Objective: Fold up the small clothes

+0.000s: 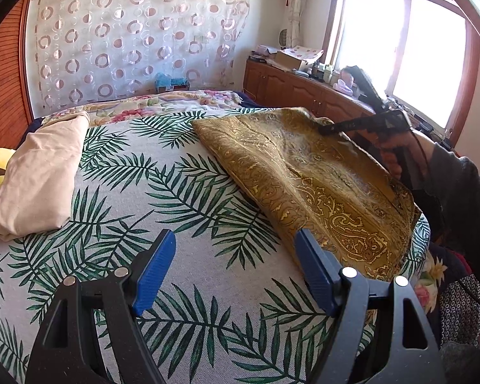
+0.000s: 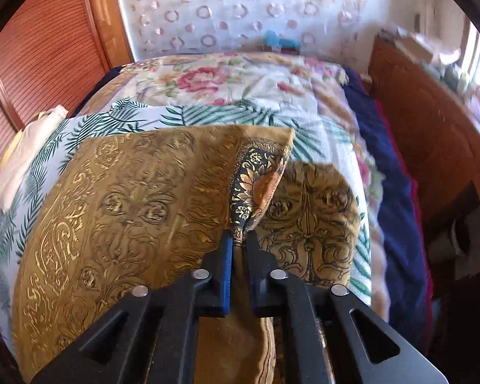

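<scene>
The gold patterned cloth (image 1: 307, 172) lies on the leaf-print bed cover (image 1: 163, 198), its right side lifted by the right gripper (image 2: 239, 240), whose jaws are clamped together on a pinched edge. To fold it well, that edge should probably travel low and level across the cloth — corners matched before letting go. The left gripper (image 1: 236, 268) hovers tilted downward just beside the cloth's near corner, jaws wide apart — holding nothing.

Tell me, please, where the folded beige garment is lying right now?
In the left wrist view, the folded beige garment lies at the left edge of the palm-leaf bedspread, well apart from the gold paisley cloth on the right.
</scene>
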Motion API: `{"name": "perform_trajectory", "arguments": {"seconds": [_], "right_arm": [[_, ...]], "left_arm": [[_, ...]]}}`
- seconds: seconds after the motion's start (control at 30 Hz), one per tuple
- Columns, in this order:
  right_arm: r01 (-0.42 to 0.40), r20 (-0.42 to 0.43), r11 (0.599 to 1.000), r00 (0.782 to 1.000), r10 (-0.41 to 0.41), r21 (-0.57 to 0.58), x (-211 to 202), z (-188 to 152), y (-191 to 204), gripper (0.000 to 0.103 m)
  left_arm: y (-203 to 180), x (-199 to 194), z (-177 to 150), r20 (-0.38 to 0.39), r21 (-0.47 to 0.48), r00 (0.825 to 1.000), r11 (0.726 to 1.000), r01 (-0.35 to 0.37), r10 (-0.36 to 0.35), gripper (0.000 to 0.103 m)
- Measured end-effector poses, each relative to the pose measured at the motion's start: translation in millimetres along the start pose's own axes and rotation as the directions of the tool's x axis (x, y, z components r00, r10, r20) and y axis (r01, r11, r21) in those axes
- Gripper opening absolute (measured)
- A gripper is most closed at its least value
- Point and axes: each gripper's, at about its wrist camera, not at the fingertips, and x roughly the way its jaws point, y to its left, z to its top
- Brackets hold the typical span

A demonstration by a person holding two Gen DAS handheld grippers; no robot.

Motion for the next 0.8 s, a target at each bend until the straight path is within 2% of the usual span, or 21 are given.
{"name": "perform_trajectory", "arguments": {"seconds": [0.17, 0.3, 0.37, 0.43, 0.5, 0.6, 0.8], "right_arm": [[0.065, 0.115, 0.998, 0.991, -0.068, 0.022, -32.4, -6.4, -9.6, 0.005], [0.124, 0.097, 0.991, 0.987, -0.129, 0.06, -38.5, -14.3, -22.8, 0.005], [0.153, 0.056, 0.985, 0.986, -0.158, 0.081, -28.0, -18.6, -29.3, 0.005], [0.137, 0.032, 0.987, 0.99, -0.141, 0.088, -19.6, -23.7, -31.9, 0.01], [0.147, 0.029, 0.985, 0.988, -0.15, 0.086, -18.3, -27.0, -31.2, 0.025], [0.105, 0.054, 0.991, 0.993, -0.109, 0.078, -35.8, -44.6, -27.0, 0.037], [0.066, 0.082, 0.998, 0.994, -0.067, 0.012, -86.2, -92.0, -14.4, 0.039]], "left_arm": [[-0.2, 0.7, -0.2, 0.0, -0.002, 1.0, 1.0, 0.004, -0.004, 0.078], [-4.1, 3.1, -0.4, -0.005, 0.002, 1.0, 1.0, 0.012, -0.012, 0.078], [-6.4, 3.7, -1.0, -0.007, 0.01, 1.0, 1.0, 0.015, -0.015, 0.078], [-9.4, 4.3, -1.3, -0.01, 0.017, 1.0, 1.0, 0.018, -0.018, 0.078], [-11.6, 4.5, -1.5, -0.01, 0.019, 1.0, 1.0, 0.021, -0.02, 0.078], [-15.0, 4.7, -1.6, -0.01, 0.023, 1.0, 0.999, 0.028, -0.027, 0.078], [-24.0, 5.4, -1.2, -0.008, 0.033, 0.999, 0.998, 0.047, -0.047, 0.078]]}}
